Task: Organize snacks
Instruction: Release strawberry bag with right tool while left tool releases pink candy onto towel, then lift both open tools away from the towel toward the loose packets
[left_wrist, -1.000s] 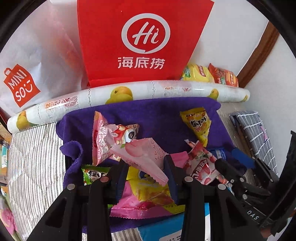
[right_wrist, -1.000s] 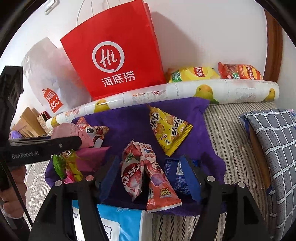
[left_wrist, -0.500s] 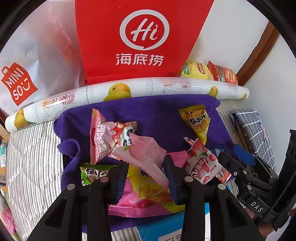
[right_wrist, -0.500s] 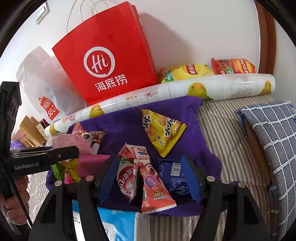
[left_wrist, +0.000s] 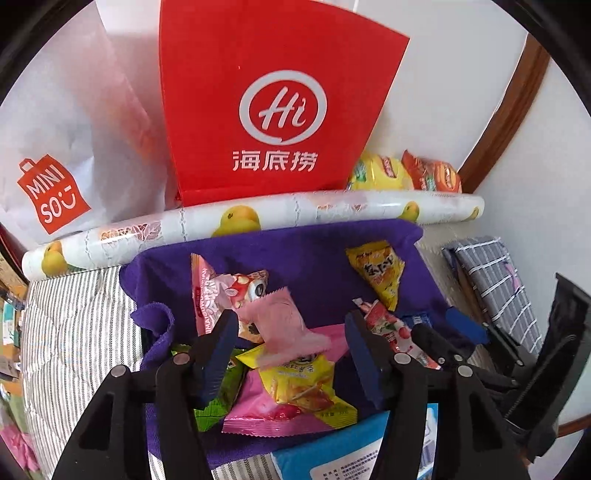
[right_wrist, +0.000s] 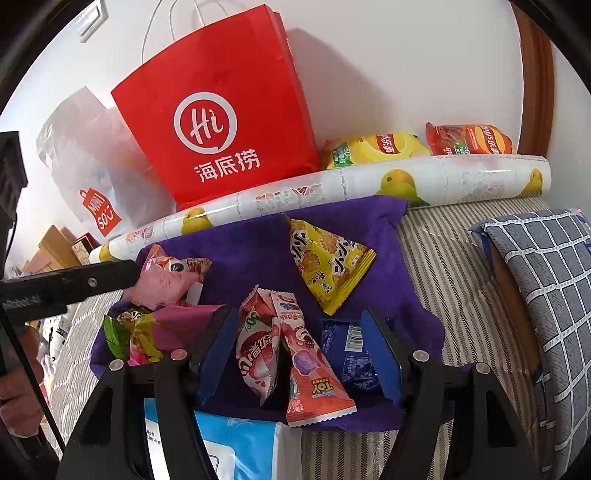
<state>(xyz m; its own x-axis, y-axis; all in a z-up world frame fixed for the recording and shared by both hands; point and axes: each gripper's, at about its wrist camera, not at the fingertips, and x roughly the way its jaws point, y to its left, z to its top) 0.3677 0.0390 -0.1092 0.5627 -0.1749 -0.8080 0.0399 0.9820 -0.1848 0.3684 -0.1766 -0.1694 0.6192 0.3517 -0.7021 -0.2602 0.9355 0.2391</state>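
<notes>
Snack packets lie on a purple cloth (left_wrist: 303, 258). My left gripper (left_wrist: 290, 332) is open. A pale pink packet (left_wrist: 284, 325) sits loose between its fingers, on top of a yellow packet (left_wrist: 295, 373) and a magenta one (left_wrist: 258, 406). A pink cartoon packet (left_wrist: 221, 291) lies just beyond. My right gripper (right_wrist: 299, 332) is open around two red strawberry packets (right_wrist: 258, 350). A blue packet (right_wrist: 351, 350) lies by its right finger. A yellow triangular packet (right_wrist: 328, 262) lies farther back.
A red Hi paper bag (right_wrist: 221, 122) and a white Miniso bag (left_wrist: 55, 166) stand against the wall behind a duck-print roll (right_wrist: 406, 181). Two chip bags (right_wrist: 373, 147) sit behind the roll. A checked cushion (right_wrist: 546, 295) lies on the right. A blue-white pack (right_wrist: 236, 446) lies in front.
My left gripper has opened and let go of the pale pink packet, which now rests on the pile. My right gripper has drawn back slightly and stays open.
</notes>
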